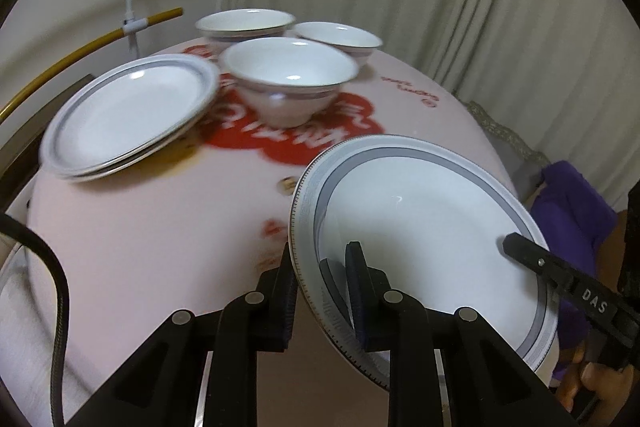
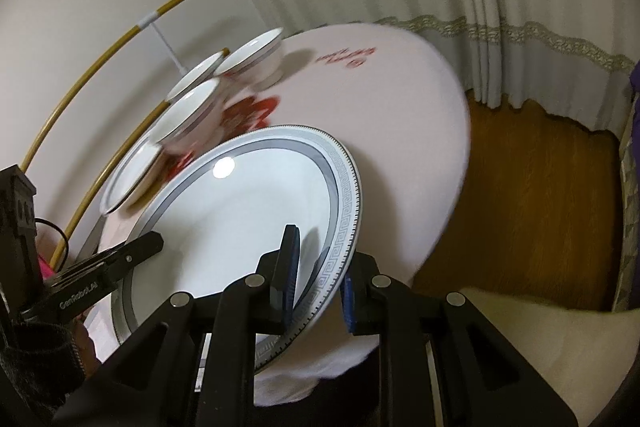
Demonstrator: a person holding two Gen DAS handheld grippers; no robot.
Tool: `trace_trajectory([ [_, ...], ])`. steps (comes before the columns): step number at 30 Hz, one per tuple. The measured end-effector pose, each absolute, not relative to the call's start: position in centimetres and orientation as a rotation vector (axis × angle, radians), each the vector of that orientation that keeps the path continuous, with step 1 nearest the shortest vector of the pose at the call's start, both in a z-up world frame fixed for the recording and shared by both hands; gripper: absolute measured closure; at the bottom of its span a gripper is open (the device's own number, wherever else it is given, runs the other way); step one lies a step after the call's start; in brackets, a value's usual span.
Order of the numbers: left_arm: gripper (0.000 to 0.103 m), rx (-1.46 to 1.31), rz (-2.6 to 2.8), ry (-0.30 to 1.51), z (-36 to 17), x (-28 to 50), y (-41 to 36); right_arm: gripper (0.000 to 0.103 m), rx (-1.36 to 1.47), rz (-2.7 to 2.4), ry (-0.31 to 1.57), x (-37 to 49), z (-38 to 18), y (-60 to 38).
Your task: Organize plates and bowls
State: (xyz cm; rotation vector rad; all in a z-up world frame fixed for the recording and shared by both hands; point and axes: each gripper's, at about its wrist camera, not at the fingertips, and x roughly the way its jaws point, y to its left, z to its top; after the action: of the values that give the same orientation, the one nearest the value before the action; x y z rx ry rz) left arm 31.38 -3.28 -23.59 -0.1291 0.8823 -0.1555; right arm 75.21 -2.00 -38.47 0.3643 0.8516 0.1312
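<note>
Plate point(image 1: 424, 211): we carry it lifted and tilted, lower right of the left view.
Grip: left gripper point(image 1: 324, 291) clamps one rim, right gripper point(image 2: 316, 279) the opposite rim.
Stack point(image 1: 128, 115): upper left, on the table point(image 1: 160, 227).
Bowls point(image 1: 290, 83): behind, top centre.

My left gripper point(image 1: 322, 287): matte black linkage arms, silver round pivot pins, ribbed dark pads, black cable point(image 1: 56, 291) looping beside it. My right gripper point(image 2: 316, 275): same black frame and silver pins, blue-edged pads. White lettering on each gripper's side. Dark grey knit sleeve point(image 2: 44, 351) at my left wrist.
</note>
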Motion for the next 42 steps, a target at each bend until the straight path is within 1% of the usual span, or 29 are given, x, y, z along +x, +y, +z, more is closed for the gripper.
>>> trace_trajectory([
  [8, 0.083, -0.161, -0.112, 0.872, -23.3, 29.0, 1.6, 0.085, 0.365, 0.170, 0.855, 75.1, -39.3, 2.9],
  [20, 0.081, -0.189, -0.145, 0.864, -24.2, 29.9, 2.7, 0.085, 0.357, 0.164, 0.840, 75.8, -39.8, 3.8],
  [26, 0.085, -0.207, -0.186, 0.836, -24.2, 29.6, 3.8, 0.085, 0.338, 0.158, 0.838, 75.5, -39.5, 4.1],
  [33, 0.087, -0.219, -0.202, 0.806, -23.1, 28.4, 5.3, 0.084, 0.344, 0.176, 0.837, 74.7, -38.4, 4.9],
  [42, 0.088, -0.230, -0.170, 0.736, -20.4, 25.4, 7.9, 0.084, 0.342, 0.209, 0.813, 74.0, -36.3, 7.4],
])
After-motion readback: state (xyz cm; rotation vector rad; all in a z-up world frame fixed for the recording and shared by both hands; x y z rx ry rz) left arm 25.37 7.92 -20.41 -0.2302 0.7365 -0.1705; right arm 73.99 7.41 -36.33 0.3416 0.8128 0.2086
